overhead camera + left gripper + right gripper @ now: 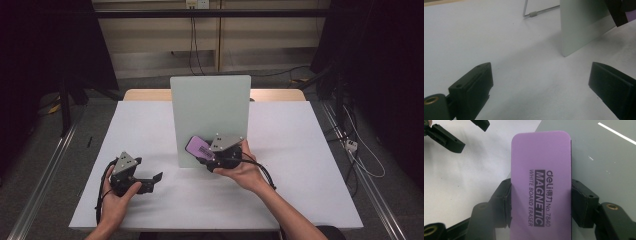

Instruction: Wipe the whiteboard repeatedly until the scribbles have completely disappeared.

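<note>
Nearest the front edge of the white worktop (300, 200), toward its left corner, the left tongs (155, 178) rest low in the person's left hand (116, 200), jaws apart with nothing between them; the left gripper view looks along those two black jaws over bare white surface to the lower corner of the board (584, 27) and, behind it, a thin metal stand leg (534, 14) that the high view hides behind the panel. Farther in, near the middle of the worktop, the right hand (242, 170) holds the right tongs (202, 155) clamped on a purple eraser (198, 146), which is raised against the lower front face of the pale green whiteboard (210, 110) standing upright toward the back edge. From the high view the eraser is a small purple block with a label; the right gripper view shows it close, gripped by its two long sides, with the print "deli MAGNETIC WHITE BOARD ERASER No. 7840" on its face (541, 182), and thin white marks (616, 133) on the grey-green board behind it.
</note>
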A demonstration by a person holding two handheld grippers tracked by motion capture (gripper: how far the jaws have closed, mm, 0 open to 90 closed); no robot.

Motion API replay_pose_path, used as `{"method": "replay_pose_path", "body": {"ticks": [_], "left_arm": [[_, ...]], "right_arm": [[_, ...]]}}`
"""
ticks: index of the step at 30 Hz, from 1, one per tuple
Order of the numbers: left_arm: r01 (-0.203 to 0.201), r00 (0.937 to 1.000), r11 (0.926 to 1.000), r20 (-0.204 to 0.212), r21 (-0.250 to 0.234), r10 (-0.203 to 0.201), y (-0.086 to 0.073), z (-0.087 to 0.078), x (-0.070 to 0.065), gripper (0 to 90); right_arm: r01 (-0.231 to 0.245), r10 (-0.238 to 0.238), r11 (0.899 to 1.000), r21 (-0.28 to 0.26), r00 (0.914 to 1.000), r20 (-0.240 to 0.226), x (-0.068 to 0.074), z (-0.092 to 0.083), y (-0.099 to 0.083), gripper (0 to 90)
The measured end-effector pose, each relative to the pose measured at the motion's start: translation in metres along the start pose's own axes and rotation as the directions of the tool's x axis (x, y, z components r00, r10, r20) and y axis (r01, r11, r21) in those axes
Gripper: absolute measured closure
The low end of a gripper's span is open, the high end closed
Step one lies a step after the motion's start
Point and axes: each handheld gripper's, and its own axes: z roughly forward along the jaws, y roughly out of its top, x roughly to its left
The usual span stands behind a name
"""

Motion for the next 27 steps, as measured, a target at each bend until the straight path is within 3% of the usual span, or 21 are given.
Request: {"method": "replay_pose_path", "body": {"ticks": [13, 20, 27], "left_arm": [[0.002, 1.0000, 1.0000, 0.000, 0.002, -0.002, 0.000, 0.001, -0.001, 5.6], [0.006, 1.0000, 1.0000, 0.001, -0.002, -0.006, 0.000, 0.001, 0.000, 5.5], [0.001, 1.0000, 1.0000, 0.006, 0.002, -0.001, 0.000, 0.000, -0.001, 5.5]], "right_arm": [[-0.025, 0.026, 0.999, 0.043, 0.9991, -0.032, 0.000, -0.006, -0.022, 41.7], [-0.035, 0.035, 0.997, 0.068, 0.9994, 0.000, -0.008, -0.024, -0.031, 41.7], [-0.075, 0.073, 0.995, 0.063, 0.9968, 0.033, -0.015, -0.040, -0.040, 41.6]]}}
